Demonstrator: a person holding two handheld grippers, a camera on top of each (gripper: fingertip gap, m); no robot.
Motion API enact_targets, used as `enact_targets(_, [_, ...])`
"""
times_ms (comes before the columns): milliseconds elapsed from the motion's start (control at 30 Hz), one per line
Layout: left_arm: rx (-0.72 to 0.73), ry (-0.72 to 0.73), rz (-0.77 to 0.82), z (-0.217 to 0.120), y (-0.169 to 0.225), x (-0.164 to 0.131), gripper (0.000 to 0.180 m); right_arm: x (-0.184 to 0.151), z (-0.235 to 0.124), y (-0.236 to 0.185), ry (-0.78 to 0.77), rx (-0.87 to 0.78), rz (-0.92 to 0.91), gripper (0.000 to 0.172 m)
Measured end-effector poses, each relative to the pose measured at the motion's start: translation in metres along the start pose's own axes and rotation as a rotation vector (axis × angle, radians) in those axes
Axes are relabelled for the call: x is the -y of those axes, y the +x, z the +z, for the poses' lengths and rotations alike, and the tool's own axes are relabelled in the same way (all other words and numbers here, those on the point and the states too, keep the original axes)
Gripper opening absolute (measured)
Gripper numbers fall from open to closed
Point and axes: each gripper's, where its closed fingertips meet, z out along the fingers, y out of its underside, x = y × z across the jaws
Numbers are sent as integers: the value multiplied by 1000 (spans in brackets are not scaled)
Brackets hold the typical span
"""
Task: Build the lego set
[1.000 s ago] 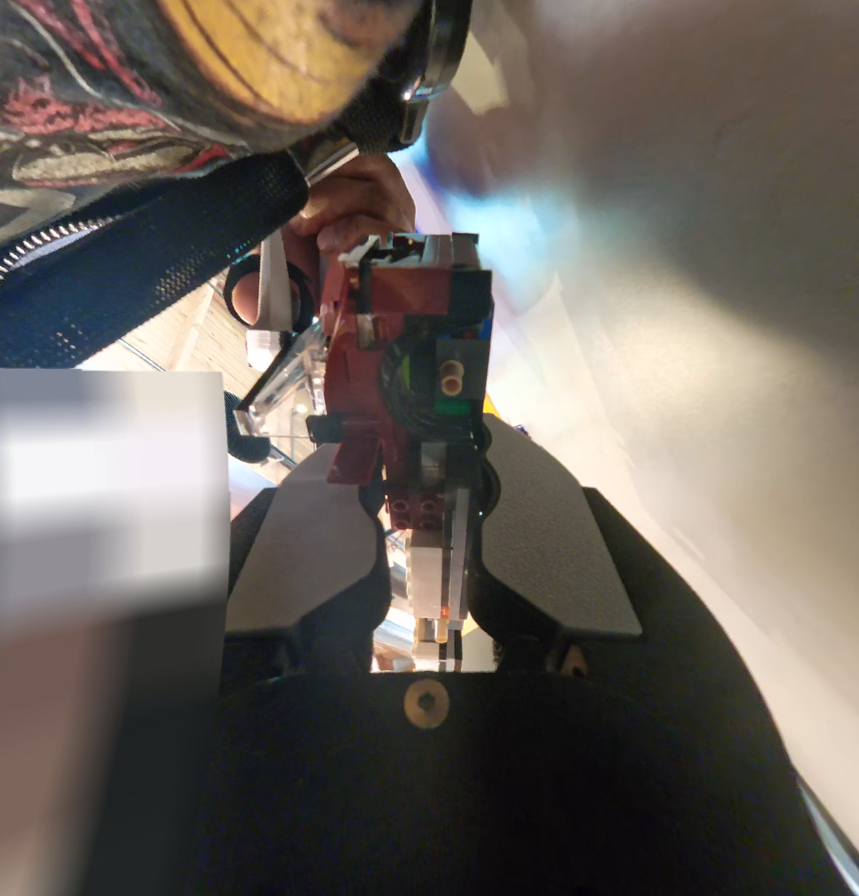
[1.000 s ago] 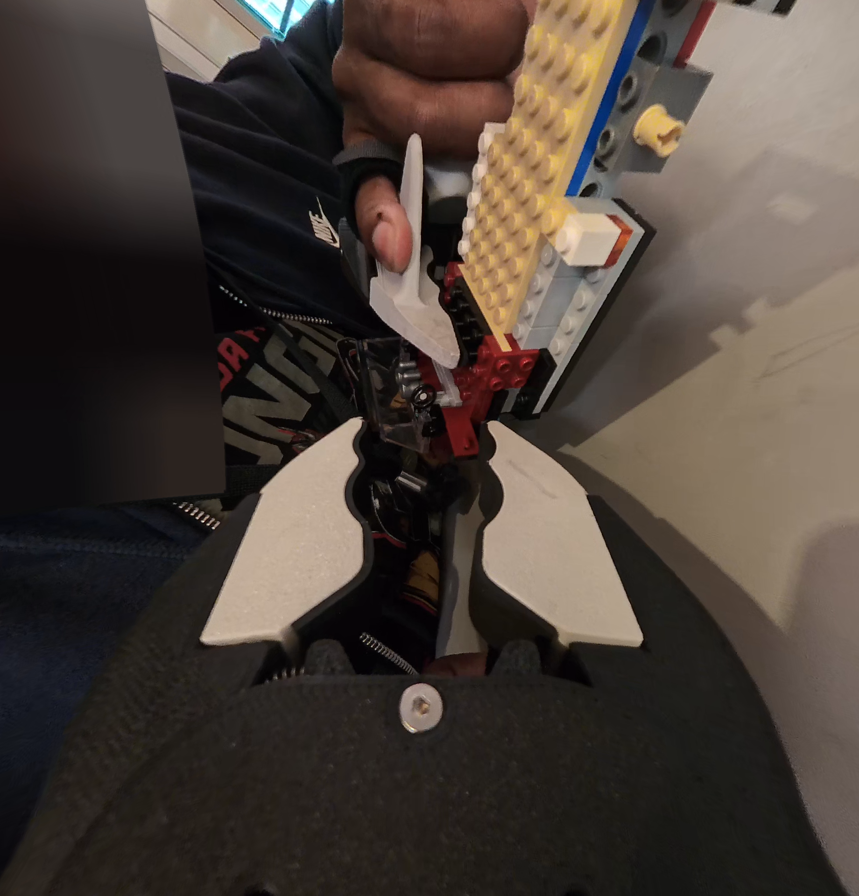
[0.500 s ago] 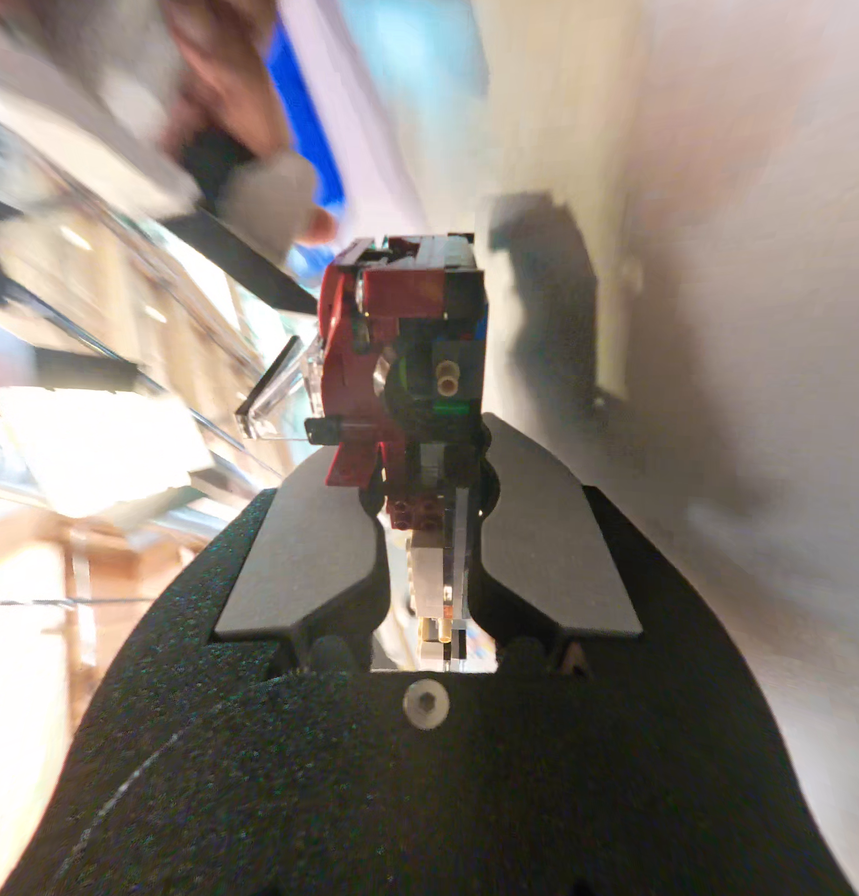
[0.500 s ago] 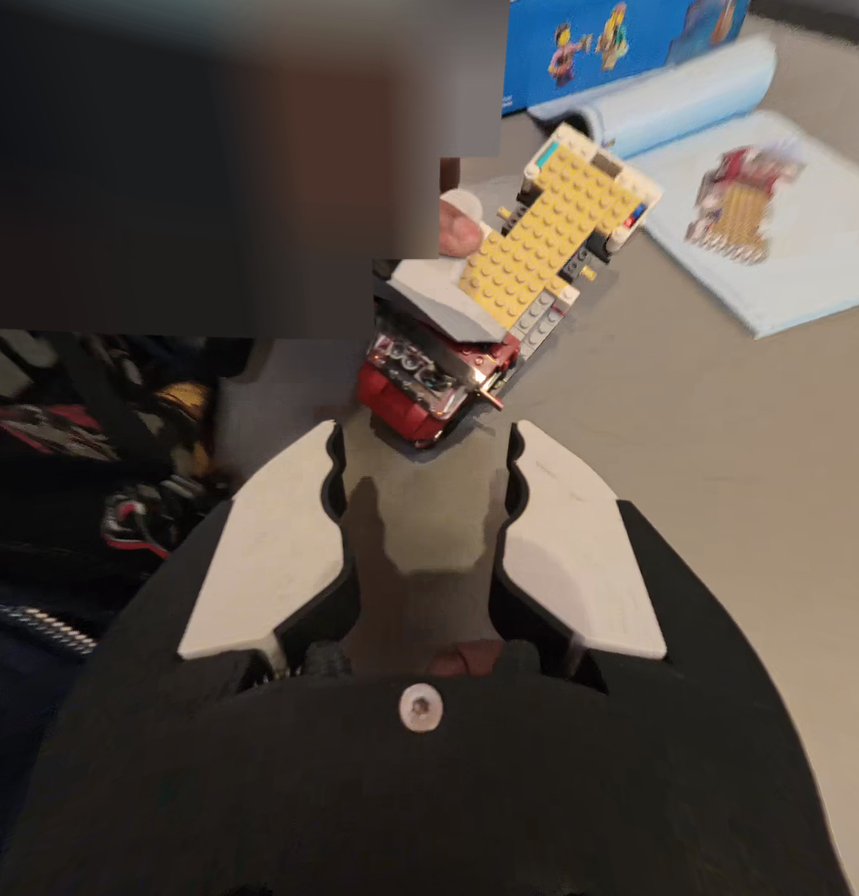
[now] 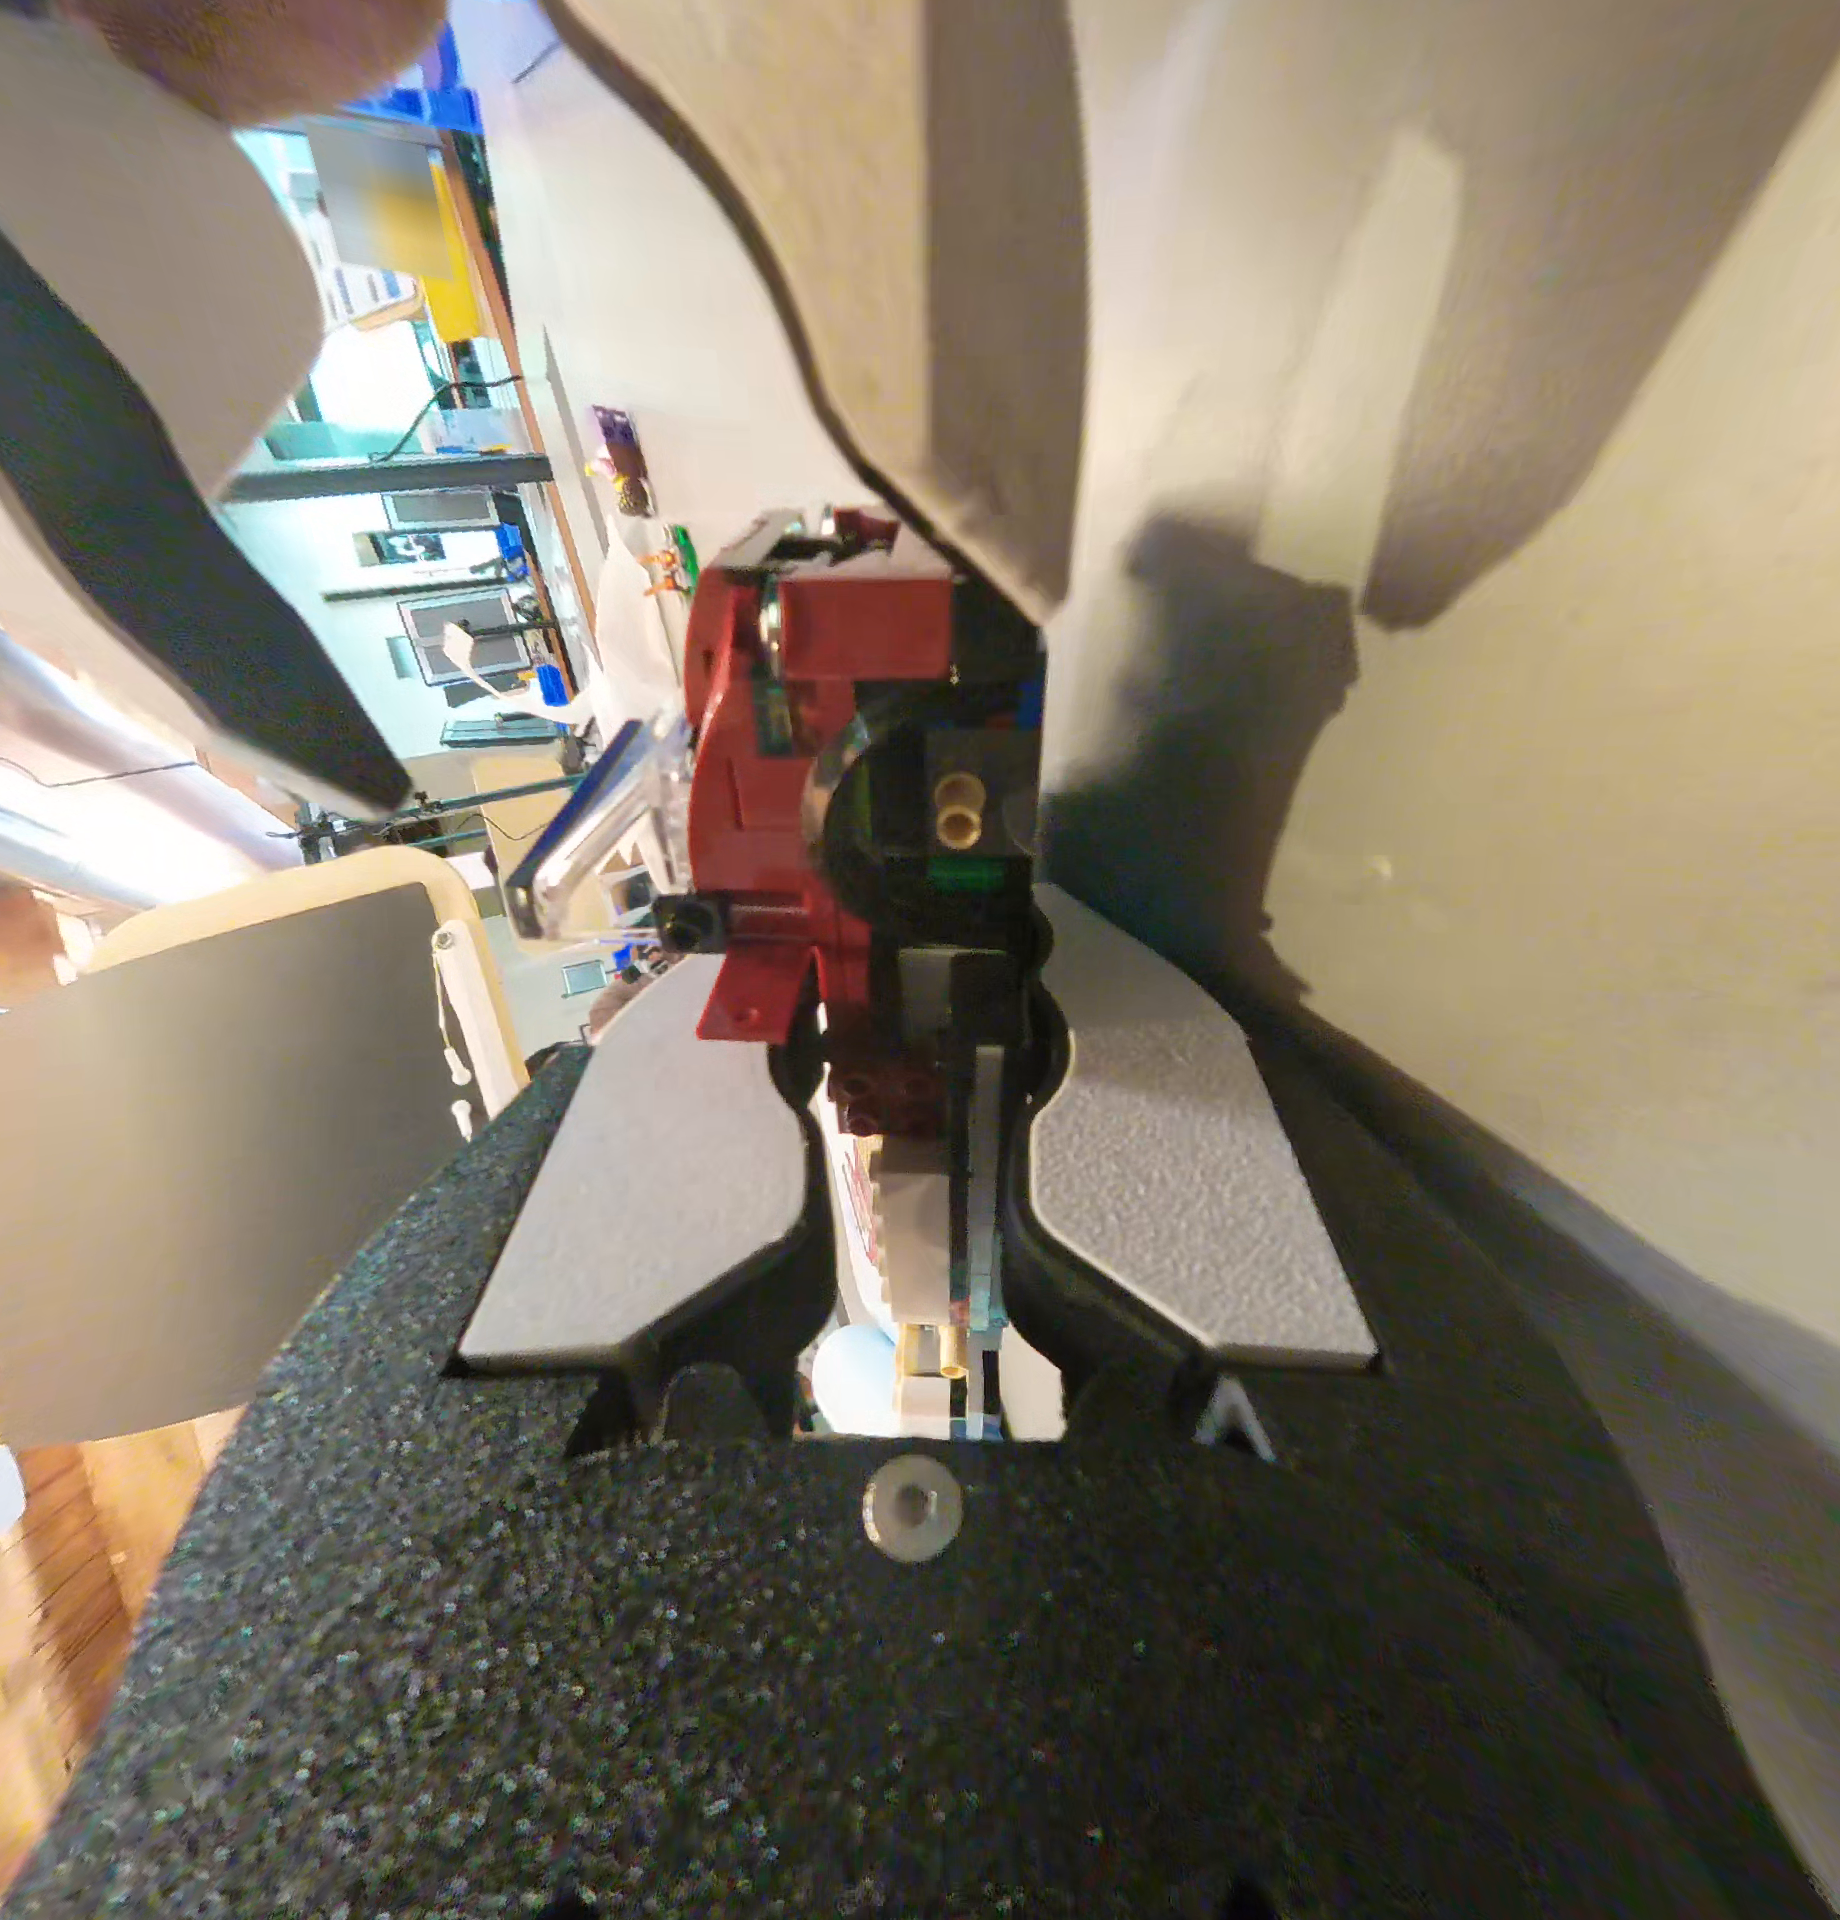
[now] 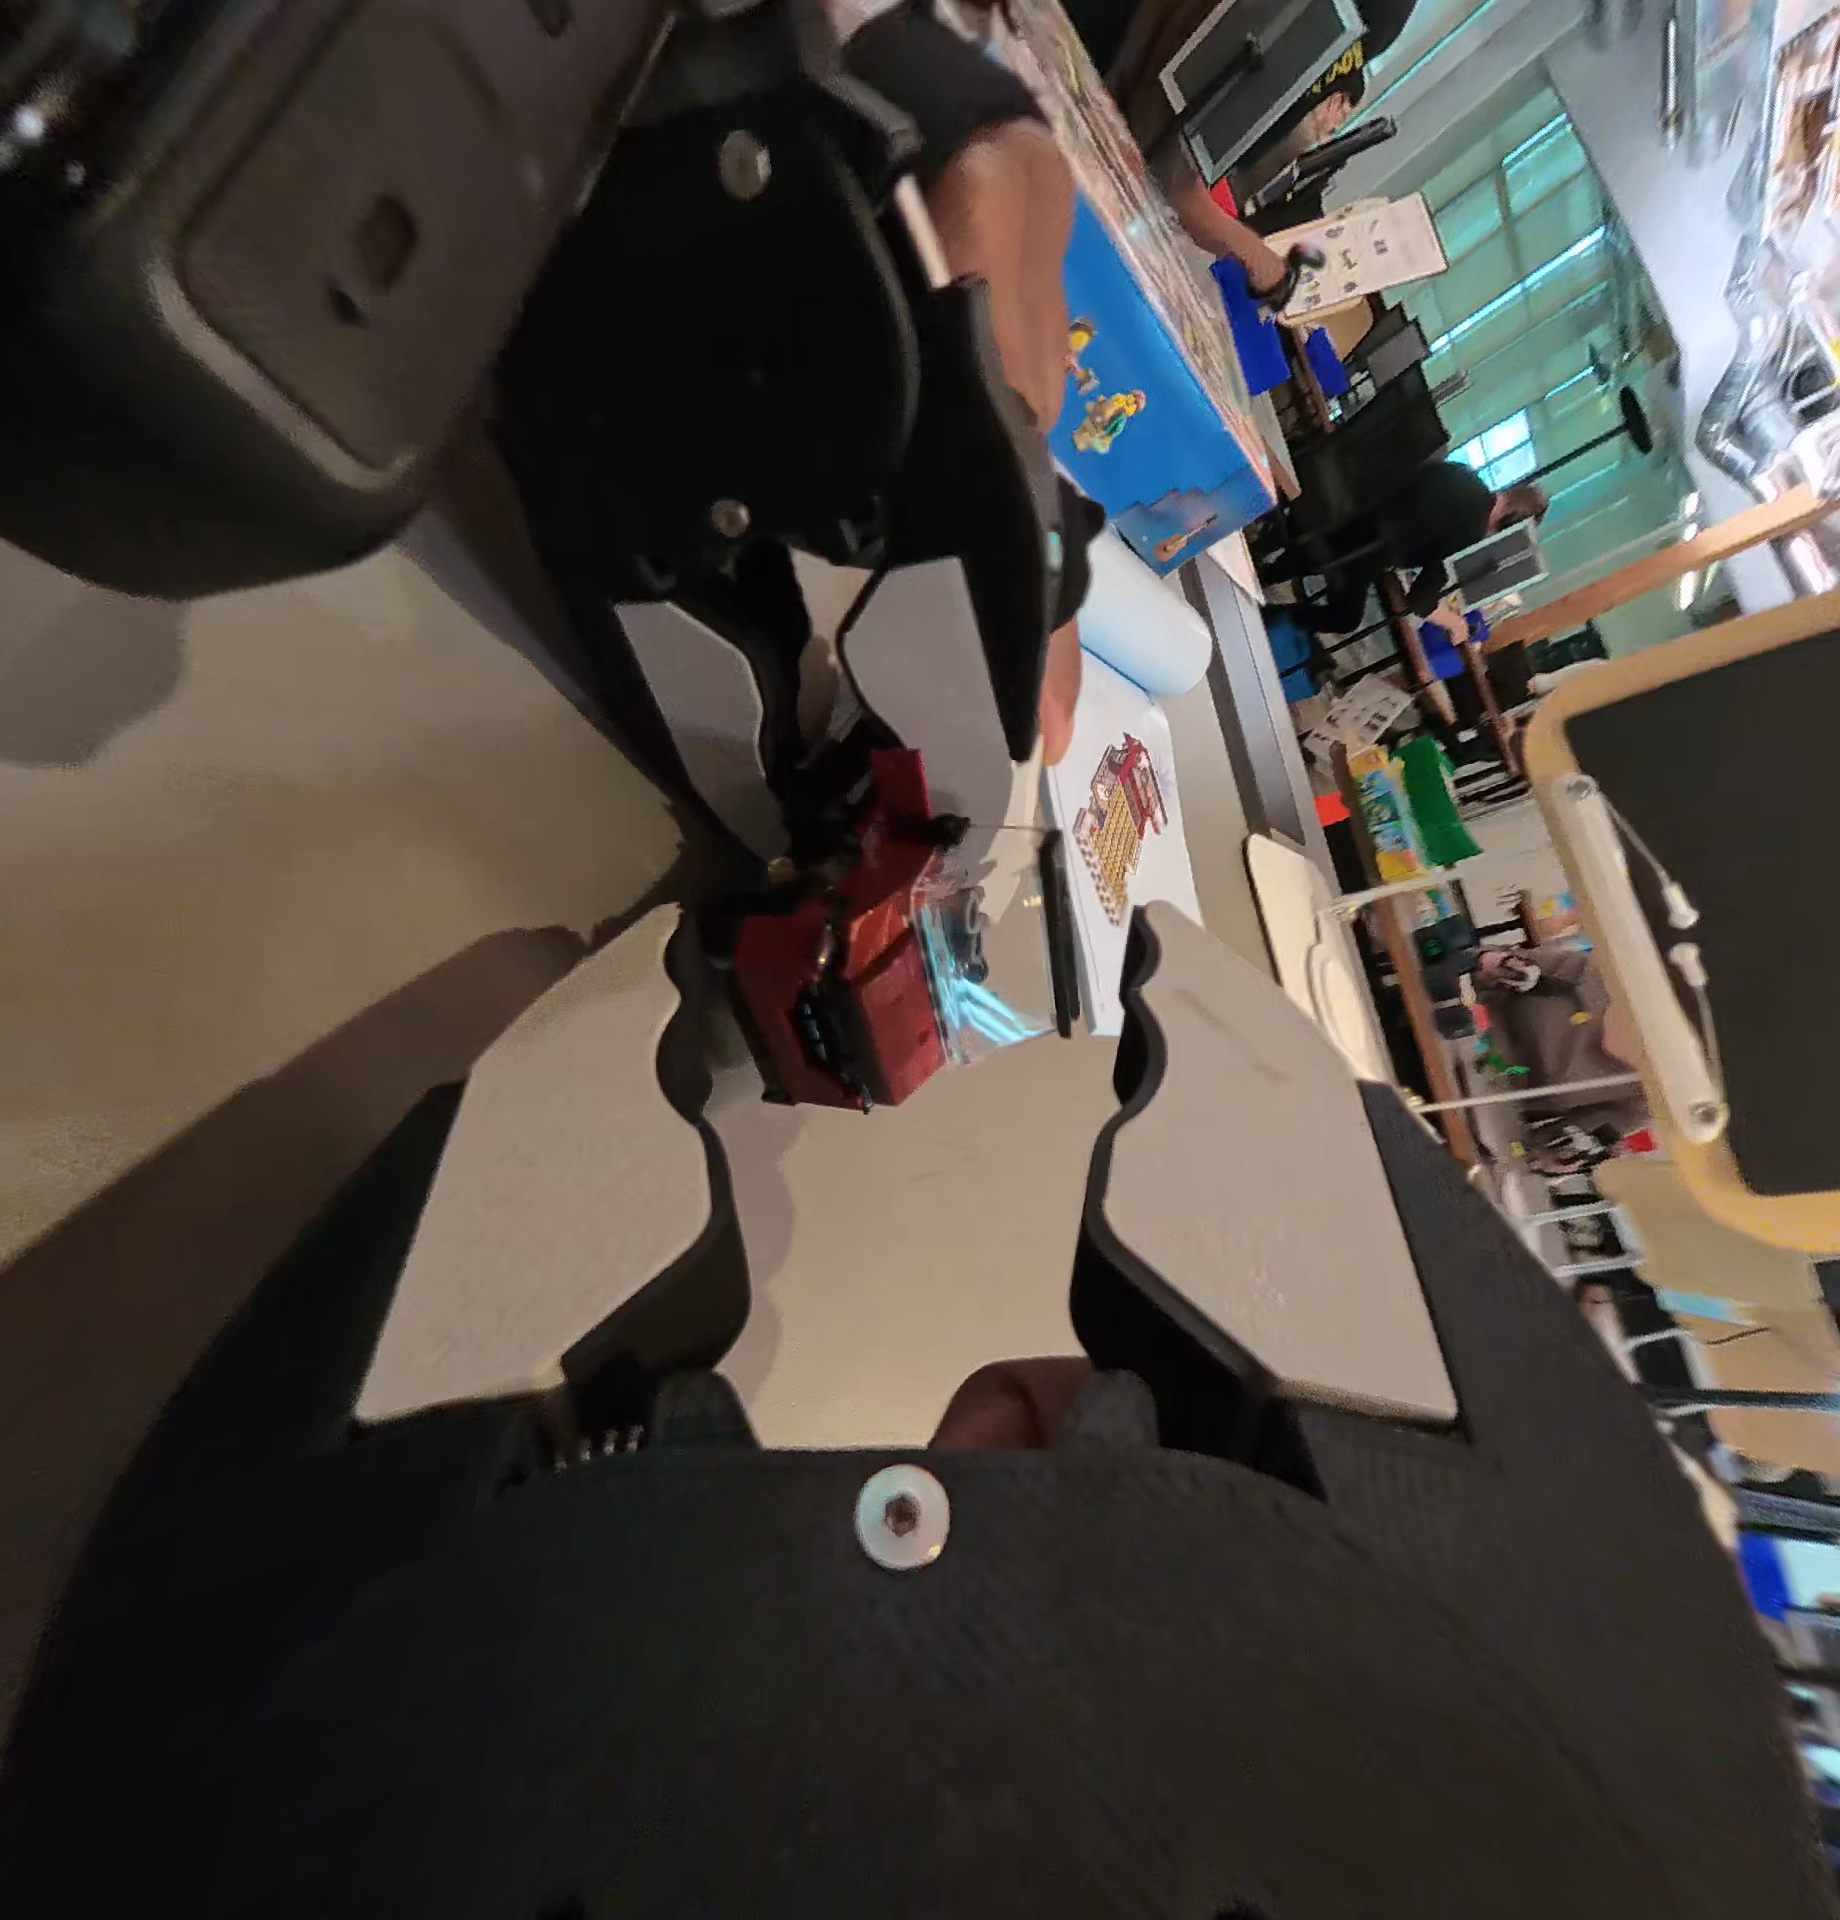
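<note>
The left gripper [image 5: 921, 997] has its jaws closed on a brick-built model [image 5: 854, 790] of dark red, black and grey parts with a clear plastic canopy [image 5: 594, 821] jutting toward 9 o'clock; both pads press its narrow lower section, and the model's bulk stands out past the fingertips toward 12 o'clock. The pale surface [image 5: 1518, 727] lies just beside the model at 3 o'clock. The right gripper [image 6: 905, 997] has its jaws spread wide with nothing between the pads; in its own view the model [image 6: 854, 997] sits at its left fingertip, near 11 o'clock of the gap, with the left gripper [image 6: 802, 727] clamped on it from 12 o'clock. As to progress, the model looks largely assembled and is carried by one gripper only, the other standing free of it; what remains cannot be told. An open instruction booklet [image 6: 1124, 831] lies on the surface at 1 o'clock, and a blue toy box [image 6: 1155, 416] stands beyond it at 12 o'clock; its contents are hidden. No open container shows.
</note>
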Motion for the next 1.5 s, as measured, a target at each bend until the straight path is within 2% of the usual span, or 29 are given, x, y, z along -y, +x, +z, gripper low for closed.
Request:
enact_targets(467, [57, -48, 61, 3, -17, 7, 34, -1, 8, -2, -57, -104, -263, 76])
enact_targets(767, [66, -30, 53, -1, -25, 10, 34, 3, 6, 5, -19, -147, -329, 75])
enact_targets(1233, [71, -25, 58, 0, -26, 13, 33, 1, 4, 8, -15, -140, -351, 74])
enact_targets(1367, [95, -25, 30, 9, -32, 9, 34, -7, 6, 17, -55, -179, -283, 73])
enact_targets(1433, [117, -51, 14, 15, -37, 1, 34, -12, 3, 23, -79, -189, -191, 80])
enact_targets(1500, [119, -68, -41, 22, -39, -9, 34, -11, -6, 31, -55, -224, -109, 78])
